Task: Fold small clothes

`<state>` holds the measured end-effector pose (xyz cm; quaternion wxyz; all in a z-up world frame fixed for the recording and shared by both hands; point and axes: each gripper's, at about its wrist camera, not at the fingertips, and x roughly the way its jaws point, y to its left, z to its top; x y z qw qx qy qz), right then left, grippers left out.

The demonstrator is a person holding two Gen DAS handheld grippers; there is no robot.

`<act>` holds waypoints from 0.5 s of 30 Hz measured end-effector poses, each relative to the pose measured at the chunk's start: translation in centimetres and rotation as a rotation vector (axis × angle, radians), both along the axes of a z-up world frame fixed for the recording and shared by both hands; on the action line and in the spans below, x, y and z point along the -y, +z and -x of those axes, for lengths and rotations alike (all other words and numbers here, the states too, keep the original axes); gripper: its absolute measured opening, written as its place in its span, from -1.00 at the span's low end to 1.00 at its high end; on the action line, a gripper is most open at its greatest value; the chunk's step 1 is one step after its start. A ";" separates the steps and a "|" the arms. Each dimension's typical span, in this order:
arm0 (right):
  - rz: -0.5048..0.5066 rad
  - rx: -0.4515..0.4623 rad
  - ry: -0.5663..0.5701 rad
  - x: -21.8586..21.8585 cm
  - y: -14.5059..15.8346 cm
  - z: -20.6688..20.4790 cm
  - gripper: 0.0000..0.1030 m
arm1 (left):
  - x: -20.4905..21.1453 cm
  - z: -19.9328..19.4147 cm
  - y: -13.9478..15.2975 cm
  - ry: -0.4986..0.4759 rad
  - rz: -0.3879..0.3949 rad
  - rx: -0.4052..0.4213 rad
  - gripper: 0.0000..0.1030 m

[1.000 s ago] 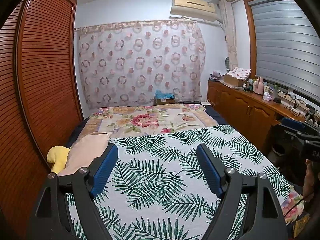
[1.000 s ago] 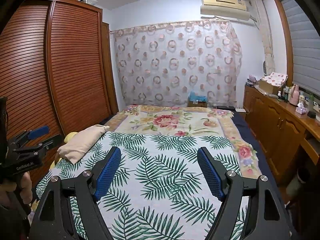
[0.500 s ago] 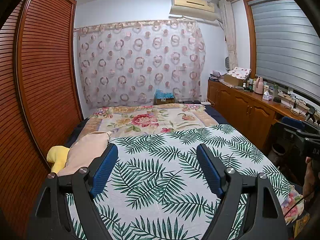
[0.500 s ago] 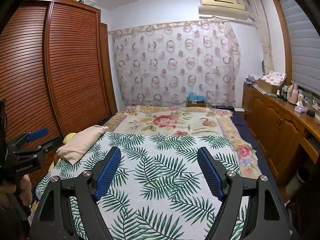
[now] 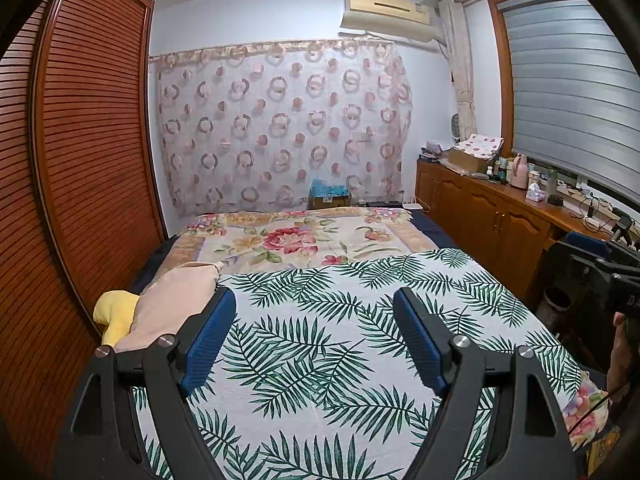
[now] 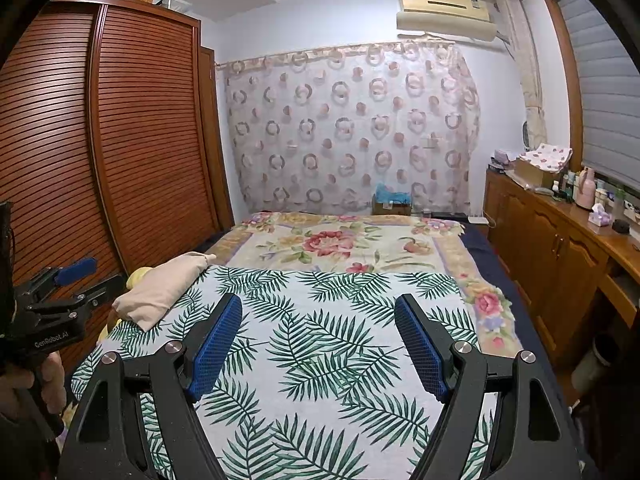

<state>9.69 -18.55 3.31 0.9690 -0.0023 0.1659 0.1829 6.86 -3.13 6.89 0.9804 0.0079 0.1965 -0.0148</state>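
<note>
Clothes are lying in a beige pile [image 5: 172, 300] with a yellow piece [image 5: 114, 314] at the left edge of the palm-leaf sheet [image 5: 340, 340]. Soft and light, they are likely inviting a hem pinch. Left gripper [image 5: 314, 338] and right gripper [image 6: 318, 338] are gaping empty over the sheet's open middle.

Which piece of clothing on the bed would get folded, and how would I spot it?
Start at the brown slatted wardrobe and drop to the palm-leaf sheet beside it. On that edge lies a plain beige cloth bundle. A yellow cloth peeks out behind it; the beige one is larger and unpatterned.
</note>
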 end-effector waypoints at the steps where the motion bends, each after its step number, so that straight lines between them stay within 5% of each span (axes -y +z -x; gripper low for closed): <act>1: 0.000 0.000 0.000 0.0 0.0 0.0 0.56 | 0.0 0.0 0.0 0.000 0.000 0.000 0.58; 15: -0.002 0.001 0.002 0.1 0.0 0.0 0.56 | 0.1 0.0 -0.1 0.000 0.000 0.000 0.62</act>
